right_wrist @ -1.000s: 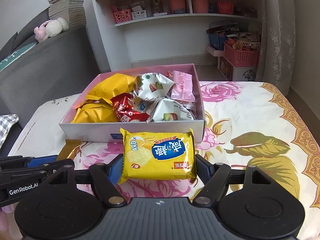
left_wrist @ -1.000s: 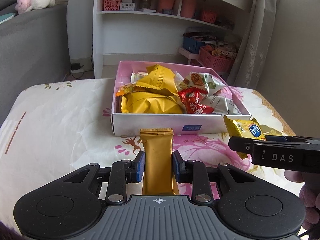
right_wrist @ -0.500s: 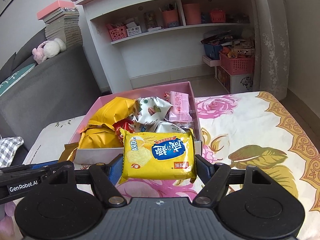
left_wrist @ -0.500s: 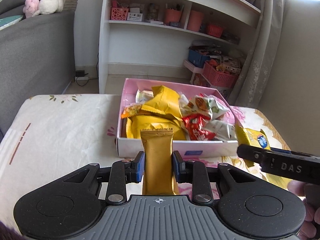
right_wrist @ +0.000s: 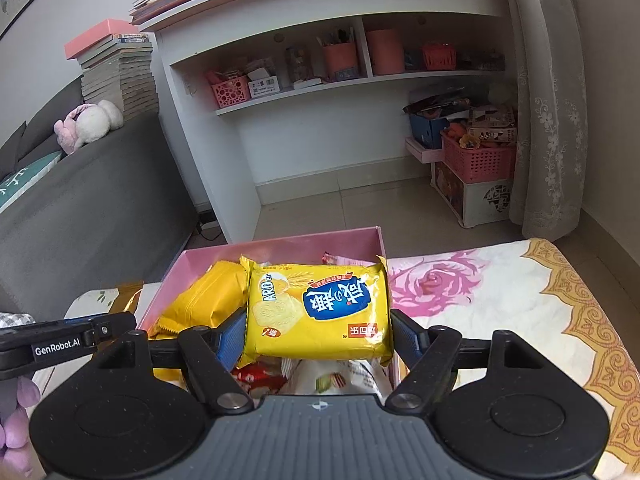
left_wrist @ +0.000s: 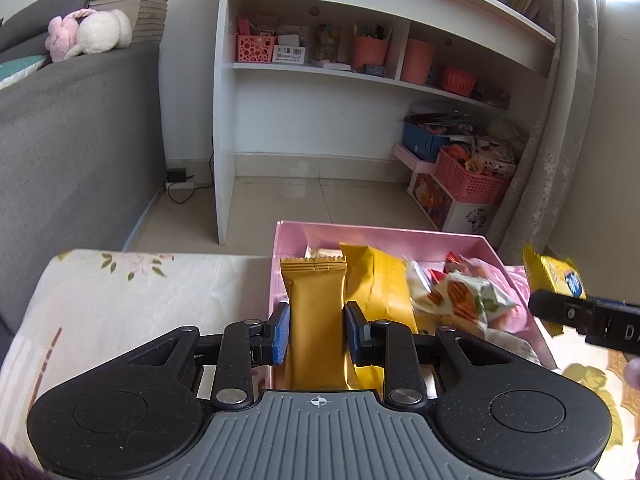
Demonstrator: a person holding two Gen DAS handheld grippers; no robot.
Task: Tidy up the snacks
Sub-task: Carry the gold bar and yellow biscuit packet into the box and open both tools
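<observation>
Pink box (left_wrist: pixel 400 236), frame centre – yellow, red and white snack packets inside. Left gripper (left_wrist: pixel 316 332) clamps gold bar (left_wrist: pixel 316 312); right gripper (right_wrist: pixel 318 334) clamps yellow cracker pack (right_wrist: pixel 318 312) – both held over the box.

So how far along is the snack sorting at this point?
Done: several packets already lie in the pink cardboard box. In hand: left gripper holds a gold foil bar, right gripper a yellow cracker pack, both over the box. Left: releasing both.

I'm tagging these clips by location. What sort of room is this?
Most likely a lived-in room at home, a living room or bedroom. A grey sofa carries a plush toy, a white shelf unit holds baskets and cups, and a floral cloth covers the surface under the pink snack box.
</observation>
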